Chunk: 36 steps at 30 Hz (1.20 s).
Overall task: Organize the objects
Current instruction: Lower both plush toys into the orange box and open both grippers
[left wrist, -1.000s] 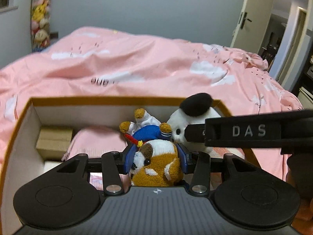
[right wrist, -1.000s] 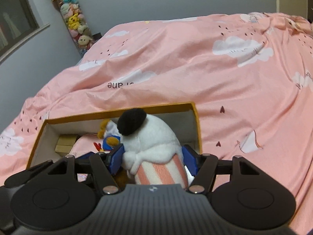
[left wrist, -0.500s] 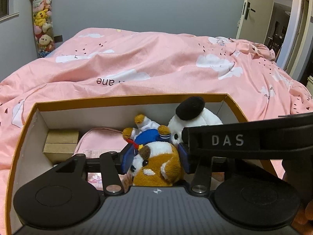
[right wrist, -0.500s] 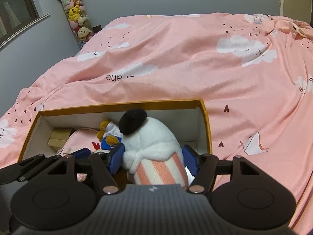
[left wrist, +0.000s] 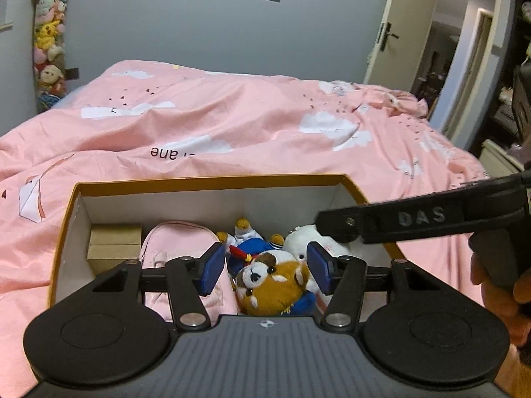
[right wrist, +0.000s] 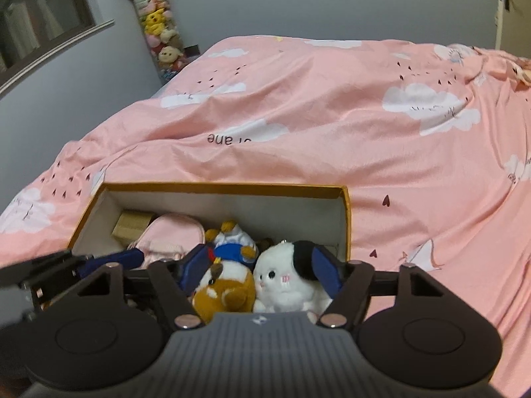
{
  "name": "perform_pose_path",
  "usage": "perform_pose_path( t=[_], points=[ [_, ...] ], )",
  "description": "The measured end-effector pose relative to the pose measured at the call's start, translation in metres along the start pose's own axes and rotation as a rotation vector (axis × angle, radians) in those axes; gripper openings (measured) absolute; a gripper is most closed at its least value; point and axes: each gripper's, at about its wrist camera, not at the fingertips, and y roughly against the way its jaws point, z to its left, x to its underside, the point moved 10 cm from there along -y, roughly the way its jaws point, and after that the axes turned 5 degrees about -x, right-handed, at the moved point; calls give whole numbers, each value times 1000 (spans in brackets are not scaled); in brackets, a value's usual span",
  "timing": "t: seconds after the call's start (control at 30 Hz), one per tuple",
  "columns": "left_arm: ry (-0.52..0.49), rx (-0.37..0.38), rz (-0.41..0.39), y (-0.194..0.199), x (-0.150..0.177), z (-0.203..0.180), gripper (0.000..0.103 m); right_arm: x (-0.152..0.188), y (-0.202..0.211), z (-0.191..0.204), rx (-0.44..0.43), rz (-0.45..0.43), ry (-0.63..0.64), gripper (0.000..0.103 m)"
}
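Note:
An orange-rimmed cardboard box sits on the pink bed. Inside lie a brown-and-white plush, a blue sailor duck plush, a white plush with a black ear, a pink bag and a small cardboard carton. My left gripper is open above the brown plush, its pads apart from it. My right gripper is open over the white plush, which rests in the box.
The pink duvet with cloud prints covers the bed around the box. A column of stuffed toys stands at the far left wall. A door is at the back right.
Both grippers have opened and let go of their plush toys, which now lie in the box. Both grippers have risen a little.

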Motion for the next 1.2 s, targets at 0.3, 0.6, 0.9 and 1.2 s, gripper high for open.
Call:
perform_pose_path(
  t=[0.3,0.6,0.9,1.2],
  points=[
    [5,74,83,0,13,-2,52,35,13,14,51,147,245,53],
    [-170,-25,241,-37,41,-20,52,68,-18,17,98,360,601,42],
    [-52,-64,322,-58,55,-19,49,84,-47,9,150,445,792,42],
    [86,-96,299,-56,53,-4,37,72,-62,3,236,342,800,32]
  ],
)
